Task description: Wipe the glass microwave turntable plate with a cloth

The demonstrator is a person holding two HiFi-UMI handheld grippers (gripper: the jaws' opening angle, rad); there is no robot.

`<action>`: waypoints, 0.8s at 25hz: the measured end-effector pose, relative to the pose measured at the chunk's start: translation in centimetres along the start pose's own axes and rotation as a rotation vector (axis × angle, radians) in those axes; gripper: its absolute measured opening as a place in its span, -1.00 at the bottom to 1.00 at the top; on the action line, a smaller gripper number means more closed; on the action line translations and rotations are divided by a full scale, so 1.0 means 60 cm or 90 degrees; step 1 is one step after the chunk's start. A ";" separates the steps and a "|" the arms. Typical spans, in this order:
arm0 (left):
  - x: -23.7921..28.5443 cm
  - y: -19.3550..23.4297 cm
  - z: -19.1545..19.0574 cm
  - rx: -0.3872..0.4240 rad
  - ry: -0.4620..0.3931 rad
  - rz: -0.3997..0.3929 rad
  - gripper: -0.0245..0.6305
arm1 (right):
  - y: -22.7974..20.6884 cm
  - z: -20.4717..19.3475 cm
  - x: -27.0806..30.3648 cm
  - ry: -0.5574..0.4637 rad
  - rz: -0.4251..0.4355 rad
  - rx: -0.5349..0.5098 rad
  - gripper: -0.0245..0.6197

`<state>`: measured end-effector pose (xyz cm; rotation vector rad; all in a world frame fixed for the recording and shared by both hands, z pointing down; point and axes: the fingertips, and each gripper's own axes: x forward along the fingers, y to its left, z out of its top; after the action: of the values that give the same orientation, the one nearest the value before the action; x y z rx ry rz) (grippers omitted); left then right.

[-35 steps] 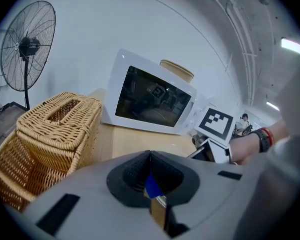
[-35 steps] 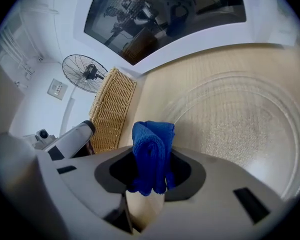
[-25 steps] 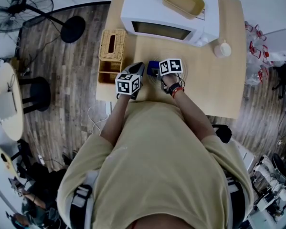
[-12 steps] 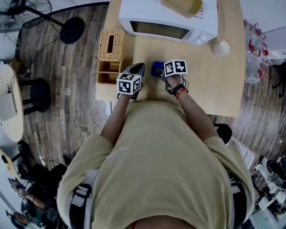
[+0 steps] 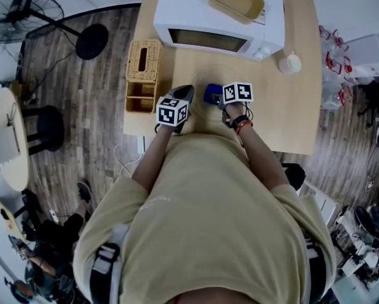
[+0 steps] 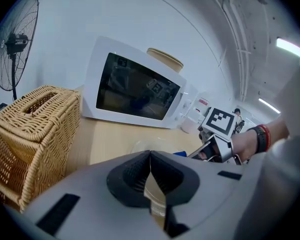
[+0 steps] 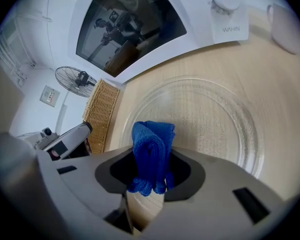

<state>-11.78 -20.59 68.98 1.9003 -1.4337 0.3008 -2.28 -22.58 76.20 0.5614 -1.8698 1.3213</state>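
Note:
The clear glass turntable plate (image 7: pixel 210 119) lies flat on the wooden table in front of the microwave; in the head view it is only a faint ring (image 5: pixel 232 73). My right gripper (image 7: pixel 152 170) is shut on a folded blue cloth (image 7: pixel 152 151), which sticks out past the jaws over the plate's near left part. In the head view the cloth (image 5: pixel 211 94) shows just left of the right marker cube. My left gripper (image 6: pixel 150 155) is shut with nothing between its pads. It hovers at the plate's left rim (image 6: pixel 138 146), beside the wicker box.
A white microwave (image 5: pixel 217 18) with a tan tray (image 5: pixel 235 0) on top stands at the table's back. A wicker tissue box (image 5: pixel 145 59) sits left, with a small rack in front of it. A white cup (image 5: pixel 290 62) is at the right. A fan (image 5: pixel 24 8) stands on the floor.
My right gripper has slid a little to the right with the blue cloth in it. The left gripper has barely moved.

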 end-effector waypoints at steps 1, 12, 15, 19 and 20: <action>0.001 0.000 -0.001 0.001 0.002 0.000 -0.86 | -0.003 0.000 -0.003 -0.001 -0.001 0.003 -0.47; 0.009 -0.013 -0.001 -0.006 0.002 -0.020 -0.86 | -0.037 -0.004 -0.027 -0.007 -0.021 0.017 -0.46; 0.013 -0.021 -0.001 0.000 0.006 -0.028 -0.86 | -0.047 -0.006 -0.038 -0.010 -0.025 0.025 -0.46; 0.019 -0.031 -0.007 0.006 0.016 -0.034 -0.86 | -0.064 -0.008 -0.051 -0.018 -0.026 0.035 -0.46; 0.021 -0.034 -0.009 0.007 0.018 -0.036 -0.86 | -0.068 -0.008 -0.054 -0.019 -0.026 0.037 -0.46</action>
<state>-9.39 -20.92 69.25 1.9341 -1.3601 0.3086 2.76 -23.85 76.15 0.6498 -1.8399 1.3500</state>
